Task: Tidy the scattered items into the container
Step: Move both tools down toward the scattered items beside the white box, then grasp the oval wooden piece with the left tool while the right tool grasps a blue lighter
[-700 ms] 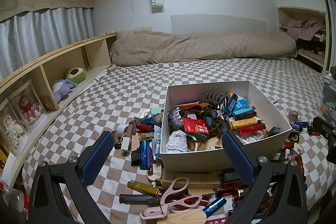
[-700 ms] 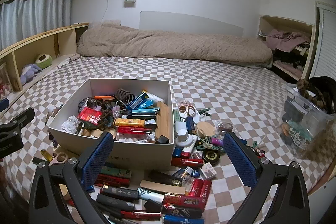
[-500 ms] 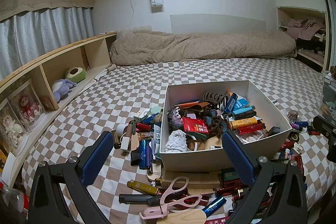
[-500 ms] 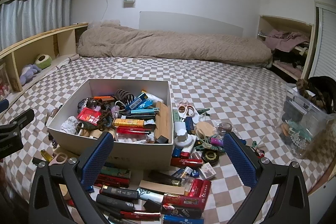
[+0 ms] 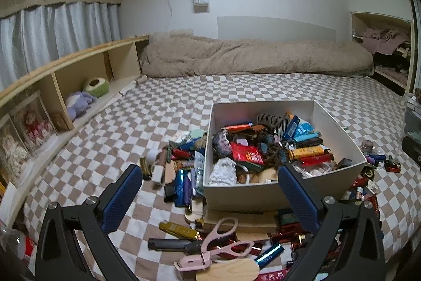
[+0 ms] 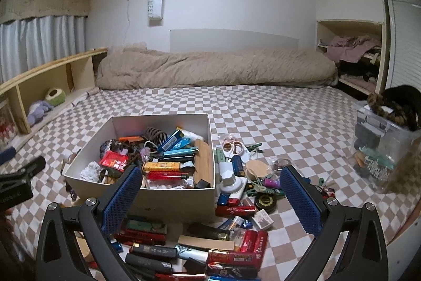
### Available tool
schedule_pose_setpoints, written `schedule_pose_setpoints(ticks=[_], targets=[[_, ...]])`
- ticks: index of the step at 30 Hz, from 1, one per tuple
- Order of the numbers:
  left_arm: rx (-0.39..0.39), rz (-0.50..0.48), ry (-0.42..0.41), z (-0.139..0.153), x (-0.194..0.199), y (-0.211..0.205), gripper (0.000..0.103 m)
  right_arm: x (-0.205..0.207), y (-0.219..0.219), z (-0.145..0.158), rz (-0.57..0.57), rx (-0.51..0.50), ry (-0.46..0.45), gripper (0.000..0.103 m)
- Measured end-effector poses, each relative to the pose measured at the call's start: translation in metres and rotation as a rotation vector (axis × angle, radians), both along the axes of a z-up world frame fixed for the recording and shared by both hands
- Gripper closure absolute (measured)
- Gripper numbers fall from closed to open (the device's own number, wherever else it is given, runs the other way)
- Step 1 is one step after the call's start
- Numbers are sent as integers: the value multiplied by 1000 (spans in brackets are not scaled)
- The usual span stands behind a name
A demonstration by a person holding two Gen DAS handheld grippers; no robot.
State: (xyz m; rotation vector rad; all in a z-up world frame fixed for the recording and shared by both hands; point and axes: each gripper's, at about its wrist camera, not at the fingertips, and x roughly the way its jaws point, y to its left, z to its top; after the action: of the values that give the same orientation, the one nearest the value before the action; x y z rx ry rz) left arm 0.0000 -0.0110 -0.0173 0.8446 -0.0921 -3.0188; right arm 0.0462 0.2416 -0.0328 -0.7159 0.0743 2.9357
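White box (image 5: 263, 191) amid scattered items; left hand-held gripper (image 5: 210, 199) and right hand-held gripper (image 6: 210, 199) wide open, empty

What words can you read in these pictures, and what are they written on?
"SWEET": printed downward on the white hanging banner on the back wall.
Red packet in the white box: pale characters, too small to read.
Yellow tube in the box: print too blurred to read.
Round black tin on the checkered bedcover: gold lettering, unreadable.
Red packs in front of the box: characters too blurred to read.
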Motion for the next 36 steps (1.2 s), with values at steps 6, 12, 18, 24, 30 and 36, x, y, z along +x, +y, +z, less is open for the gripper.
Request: schedule_pose_setpoints(ticks=[6, 12, 18, 24, 30, 36], targets=[[19, 6, -56, -25, 2, -11, 0, 3, 7, -18, -34, -26, 6, 0], [25, -4, -148, -62, 9, -17, 0, 7, 10, -40, -69, 10, 6, 0], [15, -2, -259, -97, 14, -17, 0, 14, 8, -72, -69, 5, -65, 0], [91, -6, -363, -122, 15, -17, 0, 27, 1, -107, -47, 20, -154, 0], [158, 17, -441, -139, 18, -12, 0, 40, 10, -118, -75, 19, -174, 0], [204, 23, -498, -153, 14, -2, 0, 55, 27, -142, -116, -36, -231, 0]])
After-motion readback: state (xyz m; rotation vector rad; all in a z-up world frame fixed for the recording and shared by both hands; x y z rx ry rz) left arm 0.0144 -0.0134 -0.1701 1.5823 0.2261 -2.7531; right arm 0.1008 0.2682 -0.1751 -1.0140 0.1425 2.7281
